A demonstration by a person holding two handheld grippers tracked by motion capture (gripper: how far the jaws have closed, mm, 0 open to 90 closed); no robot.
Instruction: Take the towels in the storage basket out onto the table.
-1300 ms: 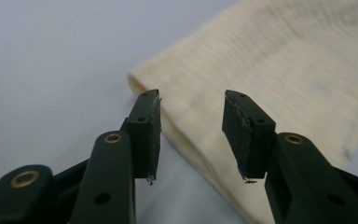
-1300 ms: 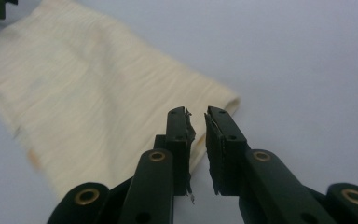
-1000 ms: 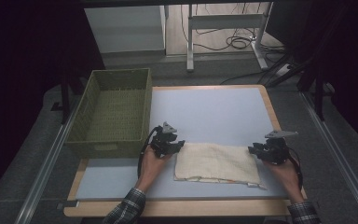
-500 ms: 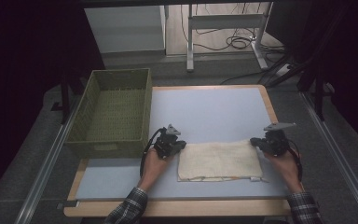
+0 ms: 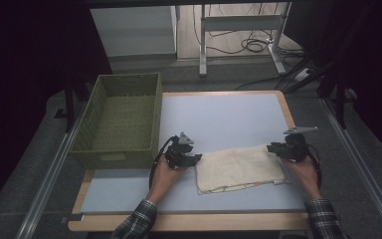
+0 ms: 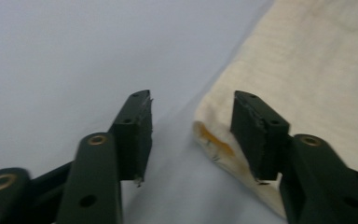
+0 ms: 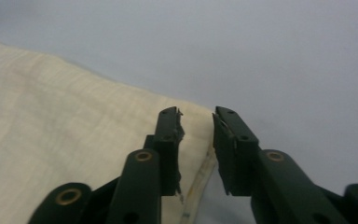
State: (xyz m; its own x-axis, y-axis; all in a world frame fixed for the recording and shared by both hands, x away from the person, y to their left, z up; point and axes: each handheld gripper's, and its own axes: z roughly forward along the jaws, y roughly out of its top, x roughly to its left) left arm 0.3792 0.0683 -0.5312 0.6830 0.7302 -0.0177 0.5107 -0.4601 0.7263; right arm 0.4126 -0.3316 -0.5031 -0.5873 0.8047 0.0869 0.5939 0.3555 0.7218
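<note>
The folded cloth (image 5: 238, 169) lies on the mat (image 5: 229, 119), its long axis running left to right between the two hands. The left gripper (image 5: 188, 158) sits at its left end, the right gripper (image 5: 278, 148) at its right. Both have just been opening; each stands parted astride an end edge, seemingly clamping nothing.

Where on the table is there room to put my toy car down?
The biggest bare patch of the blue mat lies beyond the folded cloth, right of the green basket. A narrower strip runs along the near edge. It is crowded around the cloth, with the left gripper and right gripper at its ends.
</note>
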